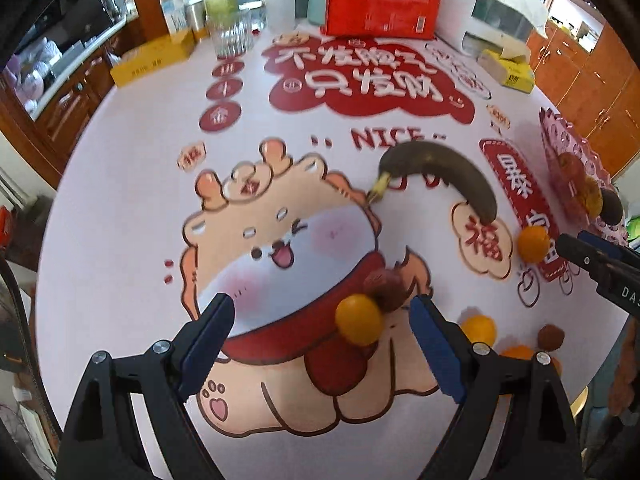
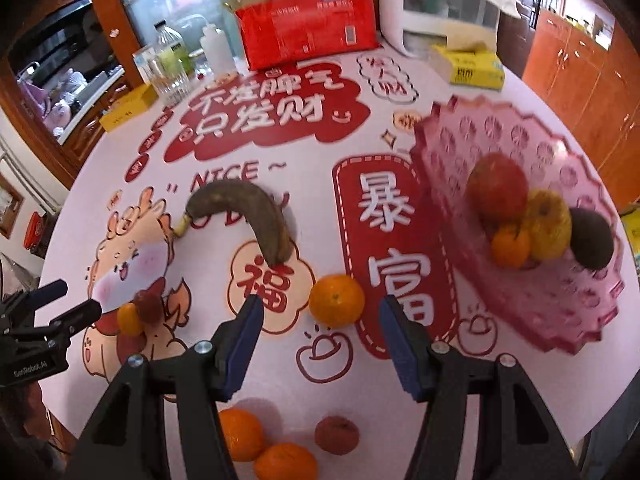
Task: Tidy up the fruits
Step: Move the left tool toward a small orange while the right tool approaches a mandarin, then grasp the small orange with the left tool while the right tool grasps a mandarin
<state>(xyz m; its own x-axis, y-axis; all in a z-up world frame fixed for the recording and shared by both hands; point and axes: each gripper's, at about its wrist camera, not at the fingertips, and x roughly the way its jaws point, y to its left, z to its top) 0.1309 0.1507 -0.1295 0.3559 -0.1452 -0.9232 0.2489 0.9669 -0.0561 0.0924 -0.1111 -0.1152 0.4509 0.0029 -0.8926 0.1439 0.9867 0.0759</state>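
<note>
Partly done: pink basket, right of frame, holds four fruits. Left loose: banana and tangerines centre and below. Left gripper and right gripper both spread, empty.

pink basket: cut by frame edge right of left hand-held gripper, fruit inside only partly seen | oranges: half hidden behind its right finger | far bottles: blurred | tangerine: cut off beneath right hand-held gripper
</note>
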